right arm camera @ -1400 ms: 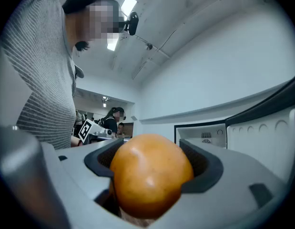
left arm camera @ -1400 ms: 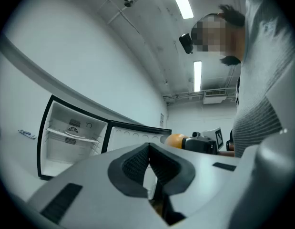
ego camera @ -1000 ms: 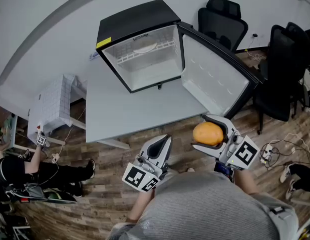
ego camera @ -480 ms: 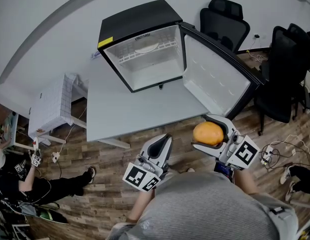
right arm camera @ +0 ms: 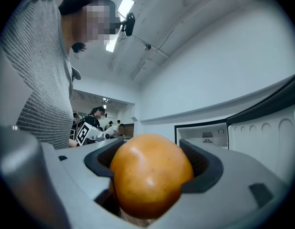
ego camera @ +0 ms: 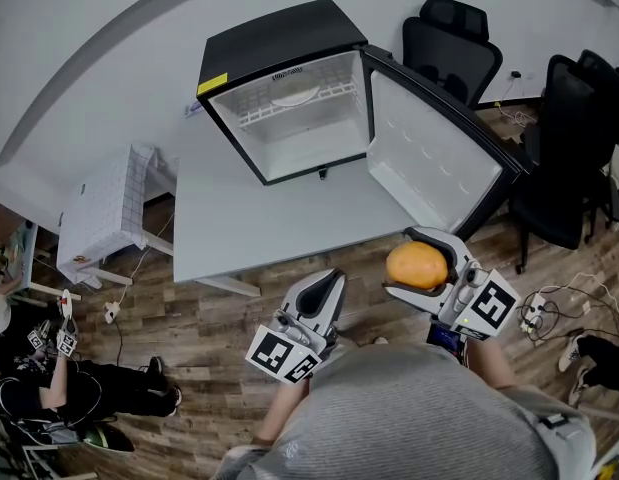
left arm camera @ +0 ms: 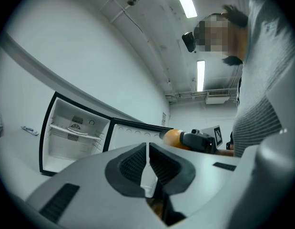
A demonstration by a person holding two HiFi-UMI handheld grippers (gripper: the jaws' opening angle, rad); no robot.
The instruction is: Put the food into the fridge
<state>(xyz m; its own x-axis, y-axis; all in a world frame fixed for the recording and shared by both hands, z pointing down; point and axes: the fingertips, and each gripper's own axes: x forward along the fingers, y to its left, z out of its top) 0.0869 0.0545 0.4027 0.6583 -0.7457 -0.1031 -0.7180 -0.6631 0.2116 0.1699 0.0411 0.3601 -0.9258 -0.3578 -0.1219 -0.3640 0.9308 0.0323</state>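
Observation:
A round orange fruit (ego camera: pixel 416 265) (right arm camera: pixel 149 175) sits between the pads of my right gripper (ego camera: pixel 421 264), which is shut on it, held in the air near the front right corner of the grey table (ego camera: pixel 249 223). My left gripper (ego camera: pixel 325 293) hangs just off the table's front edge, shut and holding nothing; its pads (left arm camera: pixel 147 163) meet. The small black fridge (ego camera: pixel 284 98) stands at the back of the table with its door (ego camera: pixel 434 153) swung open to the right. Inside it is white, with a wire shelf (ego camera: pixel 289 103) near the top.
Black office chairs (ego camera: pixel 444 43) (ego camera: pixel 574 138) stand behind and to the right of the fridge door. A white stool-like stand (ego camera: pixel 104 208) is left of the table. A person (ego camera: pixel 49 388) sits on the wooden floor at far left. Cables lie on the floor at right.
Both grippers hold their places. The person on the floor at far left has shifted position.

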